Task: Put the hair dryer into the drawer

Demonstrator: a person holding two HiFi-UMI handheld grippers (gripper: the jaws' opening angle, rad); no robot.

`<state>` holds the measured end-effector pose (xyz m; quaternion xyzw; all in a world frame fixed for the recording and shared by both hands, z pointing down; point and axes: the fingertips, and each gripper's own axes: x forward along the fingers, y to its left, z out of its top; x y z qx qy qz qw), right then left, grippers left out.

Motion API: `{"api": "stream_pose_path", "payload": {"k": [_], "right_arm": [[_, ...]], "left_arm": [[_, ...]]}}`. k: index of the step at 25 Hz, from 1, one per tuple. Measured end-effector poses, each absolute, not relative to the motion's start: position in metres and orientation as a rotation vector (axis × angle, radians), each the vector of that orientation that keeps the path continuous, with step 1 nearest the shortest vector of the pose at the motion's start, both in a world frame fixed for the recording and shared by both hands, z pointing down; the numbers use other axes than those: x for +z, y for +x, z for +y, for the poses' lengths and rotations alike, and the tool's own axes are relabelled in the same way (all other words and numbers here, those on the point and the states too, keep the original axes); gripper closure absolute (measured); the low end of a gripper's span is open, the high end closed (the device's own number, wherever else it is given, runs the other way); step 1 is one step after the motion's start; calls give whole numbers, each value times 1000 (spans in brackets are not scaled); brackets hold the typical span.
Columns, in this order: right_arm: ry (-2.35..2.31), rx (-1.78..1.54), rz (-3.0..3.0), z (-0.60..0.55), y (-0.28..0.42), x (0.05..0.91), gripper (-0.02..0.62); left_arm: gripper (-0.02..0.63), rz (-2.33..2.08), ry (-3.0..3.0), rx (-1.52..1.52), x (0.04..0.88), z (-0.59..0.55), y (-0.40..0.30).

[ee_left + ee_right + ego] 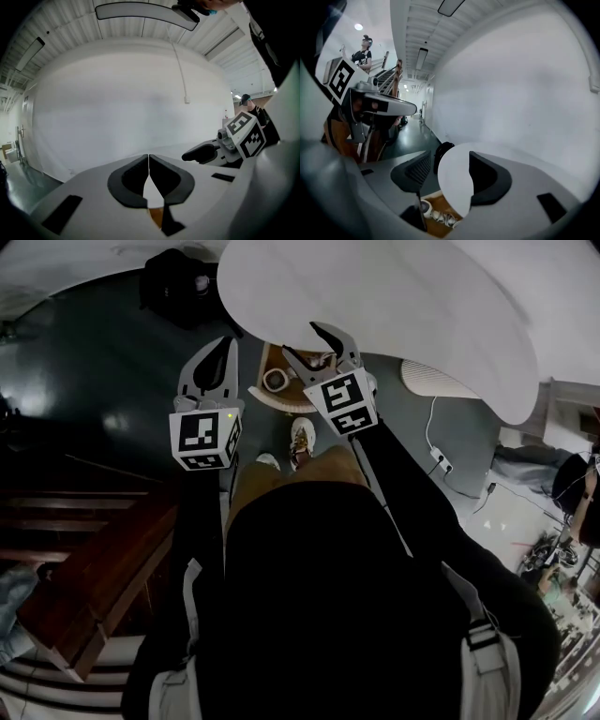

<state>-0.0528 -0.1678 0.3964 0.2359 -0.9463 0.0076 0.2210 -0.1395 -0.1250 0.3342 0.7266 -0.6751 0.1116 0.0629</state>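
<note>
While parted, right tool (301, 339) beside table (394, 296) edge.

Hair dryer (276, 381) on a low stand (268, 357) at the desk (394, 306) edge, my left hand-held gripper (229, 342) left of it, right hand-held gripper (300, 338) over it.

White hair dryer (276, 381), cord bunched beside it; lying inside the open brown drawer (270, 356)
</note>
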Motion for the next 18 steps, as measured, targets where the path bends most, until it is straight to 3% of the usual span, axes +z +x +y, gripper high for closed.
{"api": "stream_pose_path", "payload": {"k": [18], "right_arm": [[855, -62, -2790, -170, -45, 293, 327]], "left_arm": [[588, -2104, 2336, 220, 266, -137, -126]]}}
